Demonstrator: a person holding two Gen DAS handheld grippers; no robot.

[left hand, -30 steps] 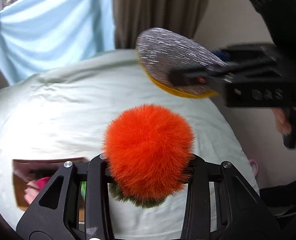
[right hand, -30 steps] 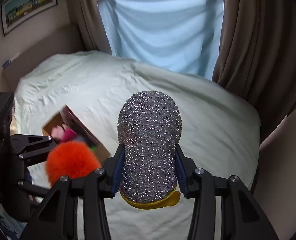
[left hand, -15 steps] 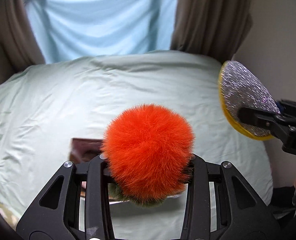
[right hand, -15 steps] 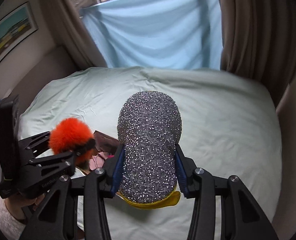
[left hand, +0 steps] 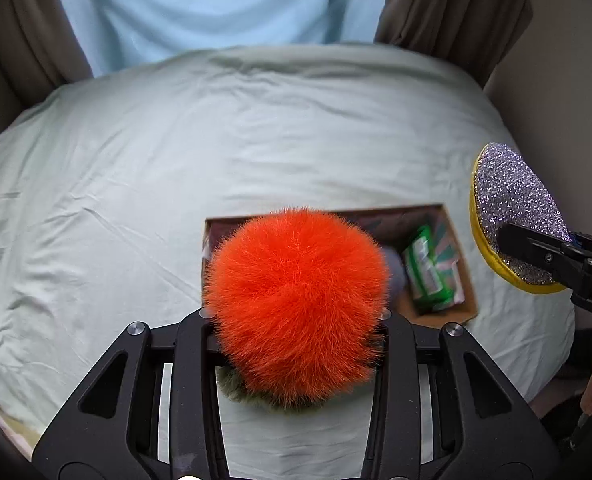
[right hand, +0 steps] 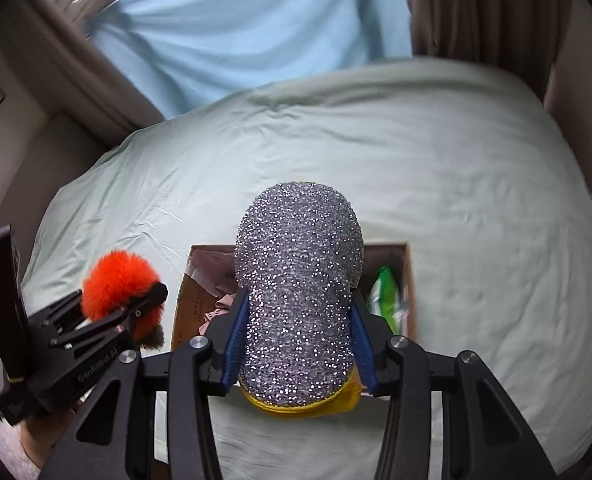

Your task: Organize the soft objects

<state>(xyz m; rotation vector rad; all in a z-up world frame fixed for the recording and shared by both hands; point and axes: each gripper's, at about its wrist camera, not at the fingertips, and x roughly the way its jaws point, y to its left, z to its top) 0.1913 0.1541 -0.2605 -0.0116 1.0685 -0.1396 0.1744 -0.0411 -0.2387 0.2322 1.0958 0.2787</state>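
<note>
In the left wrist view, my left gripper is squeezed shut around a fluffy round orange pom-pom with a bit of green-brown fur underneath. The ball is so big it hides both tips. Past it, lying on the pale green bed sheet, is the open brown cardboard box. The box is straight ahead of my left gripper and lower down, with its long side going left to right. Inside I can see a green and white soft packet. The ball hangs over the near left part of the box. Off to the right is my right gripper, holding its own thing up in the air.

In the right wrist view, my right gripper is closed on a sparkly silver scrubbing sponge with a yellow back. Its blue pads press in on both sides. The sponge stands tall, pointing away from me. The box sits right behind and under it, so this hand looks well lined up too. Pink soft things lie in the left part of the box. My left gripper is to the left, near the box's left edge and tipped in toward it.

I think both hands are about the same way off. Each needs to go down and a little forward, then let go.
</note>
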